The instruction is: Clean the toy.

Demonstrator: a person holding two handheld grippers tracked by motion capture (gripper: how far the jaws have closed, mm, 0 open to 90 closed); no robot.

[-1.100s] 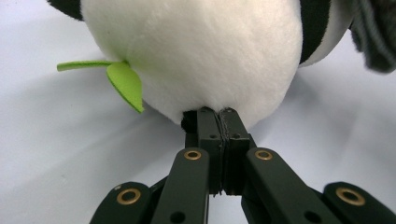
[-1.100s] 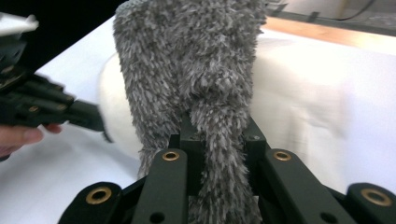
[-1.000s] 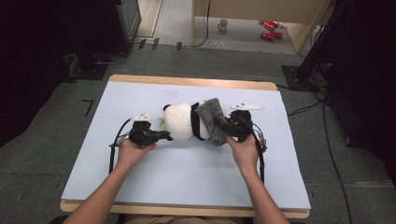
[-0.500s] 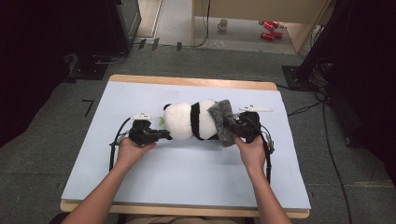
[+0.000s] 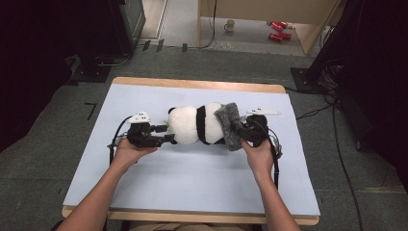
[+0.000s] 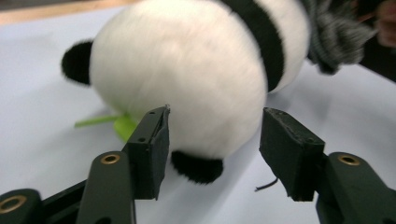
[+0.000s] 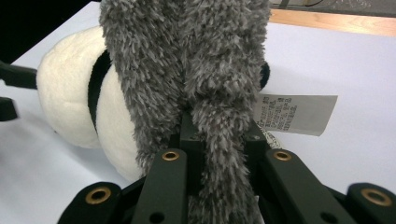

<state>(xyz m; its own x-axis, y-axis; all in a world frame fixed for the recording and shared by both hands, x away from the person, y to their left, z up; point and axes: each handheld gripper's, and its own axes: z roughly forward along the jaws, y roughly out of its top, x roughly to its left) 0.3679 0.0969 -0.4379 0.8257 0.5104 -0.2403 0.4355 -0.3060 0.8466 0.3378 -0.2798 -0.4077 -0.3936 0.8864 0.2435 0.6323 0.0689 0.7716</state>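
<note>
Panda toy: the panda toy lies on its side in the middle of the light blue table, between the two grippers.
Grey cloth: a fuzzy grey cloth is wrapped over the panda's end on the person's right side.
Left gripper: the left gripper has just been opening; its jaws now stand spread, with the white round end of the toy near them but not pressed by the pads.
Meaning: I judge that the left side has let go of the toy, so the pulling of the cloth now rests on the right side alone.
Right gripper: the right gripper is pinching a fold of the grey cloth, jaws tight together on it.
Left gripper view: it shows a green piece under the toy, perhaps a leaf, it is blurred.
Right gripper view: it shows a white label lying on the table beside the cloth.
</note>
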